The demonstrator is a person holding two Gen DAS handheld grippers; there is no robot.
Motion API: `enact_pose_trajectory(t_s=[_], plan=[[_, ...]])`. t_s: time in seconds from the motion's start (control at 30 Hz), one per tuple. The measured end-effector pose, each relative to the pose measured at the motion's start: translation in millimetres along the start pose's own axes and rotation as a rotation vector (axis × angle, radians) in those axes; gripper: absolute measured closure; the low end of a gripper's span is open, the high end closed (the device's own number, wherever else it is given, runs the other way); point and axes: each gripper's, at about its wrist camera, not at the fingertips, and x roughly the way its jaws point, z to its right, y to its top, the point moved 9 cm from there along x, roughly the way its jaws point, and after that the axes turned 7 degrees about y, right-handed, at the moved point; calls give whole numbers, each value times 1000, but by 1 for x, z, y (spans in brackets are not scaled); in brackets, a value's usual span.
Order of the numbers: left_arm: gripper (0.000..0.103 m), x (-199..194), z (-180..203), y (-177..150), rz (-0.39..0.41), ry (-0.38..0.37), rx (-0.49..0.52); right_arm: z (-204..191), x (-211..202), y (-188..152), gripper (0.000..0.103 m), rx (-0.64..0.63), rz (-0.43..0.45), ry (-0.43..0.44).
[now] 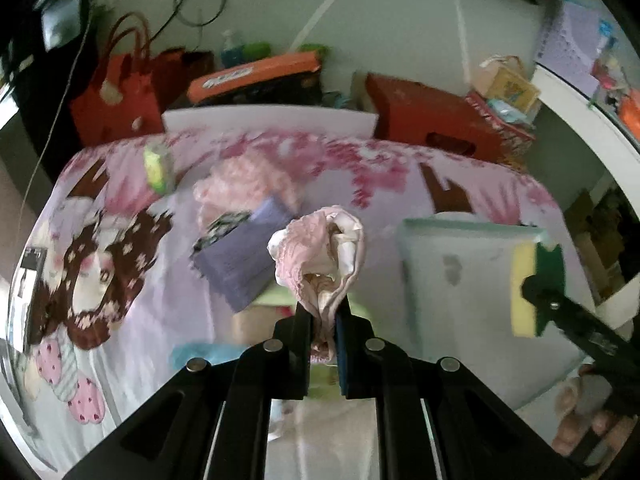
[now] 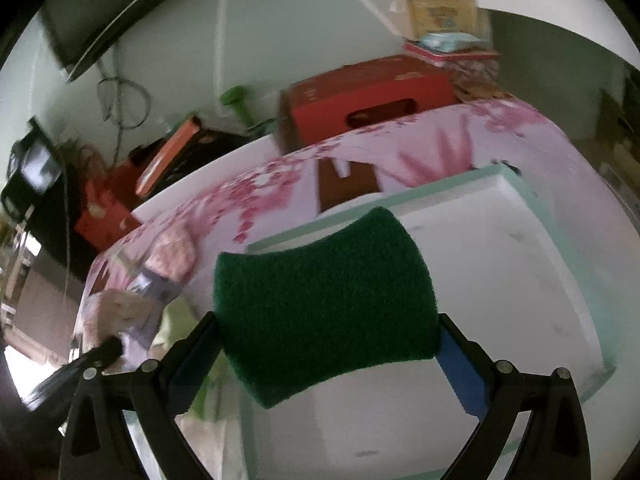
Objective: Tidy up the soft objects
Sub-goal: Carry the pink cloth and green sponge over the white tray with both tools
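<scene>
Left wrist view: the left gripper [image 1: 323,320] has its jaws closed on a bunched pink lace-trimmed cloth [image 1: 320,252], most of it billowing above the tips, a tail hanging between them. It looks light and limp, so it should hold best pinched at a gathered fold. It hangs over the patterned bedsheet [image 1: 120,320], left of the white bin [image 1: 460,280].

Right wrist view: the right gripper [image 2: 328,344] clamps a green-faced scouring sponge [image 2: 324,300] across its width, jaws pressing both ends. Springy and light, it bows slightly. It hovers over the bin's near rim.
</scene>
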Motion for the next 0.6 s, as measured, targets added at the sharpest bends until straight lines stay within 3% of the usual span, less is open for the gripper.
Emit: enact_pose_trajectory(t_s=[0.2, 0.43, 0.5, 0.53, 0.57, 0.6], plan=[[93, 6, 56, 3, -6, -74, 86, 45, -6, 7, 1, 47, 20, -133], [92, 26, 130, 2, -29, -137, 218, 87, -10, 10, 1, 110, 21, -210], [83, 28, 143, 2, -32, -153, 243, 90, -12, 10, 1, 119, 26, -215], [67, 29, 148, 3, -29, -154, 252, 93, -13, 11, 1, 123, 30, -217], [44, 29, 151, 3, -23, -153, 255, 94, -14, 10, 0, 125, 32, -219], [36, 29, 151, 5, -12, -151, 246, 96, -15, 11, 0, 127, 39, -220]])
